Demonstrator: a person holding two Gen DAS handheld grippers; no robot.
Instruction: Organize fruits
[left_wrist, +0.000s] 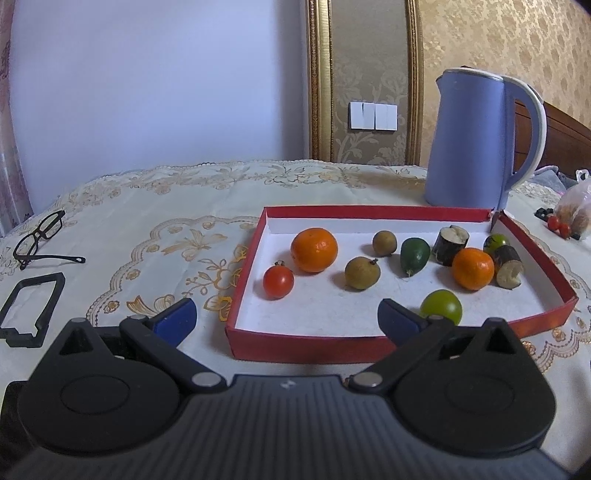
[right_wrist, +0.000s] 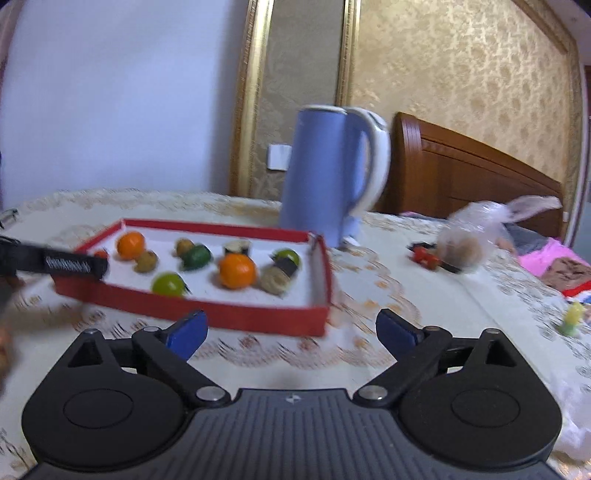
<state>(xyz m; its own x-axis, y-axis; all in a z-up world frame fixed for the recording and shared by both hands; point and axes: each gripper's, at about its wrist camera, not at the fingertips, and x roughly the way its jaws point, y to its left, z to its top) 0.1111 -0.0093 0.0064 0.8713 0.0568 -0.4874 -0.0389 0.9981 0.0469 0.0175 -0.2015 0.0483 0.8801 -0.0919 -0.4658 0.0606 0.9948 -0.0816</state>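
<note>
While most fruits are already laid in the shallow red cardboard tray w/ white floor (left_wrist: 247, 258), the job looks nearly done: two round oranges (left_wrist: 314, 249), a red cherry tomato (left_wrist: 278, 282), two brown longan-like balls (left_wrist: 362, 273), green fruits and dark cut cane pieces are scattered loosely, not grouped. Small red fruits (right_wrist: 424, 255) by a clear plastic bag (right_wrist: 476, 236) remain outside, approx. right of the blue plastic kettle (right_wrist: 332, 173). Left gripper (left_wrist: 287, 321) and right gripper (right_wrist: 291, 330) are both seen spread wide, nothing held.
</note>
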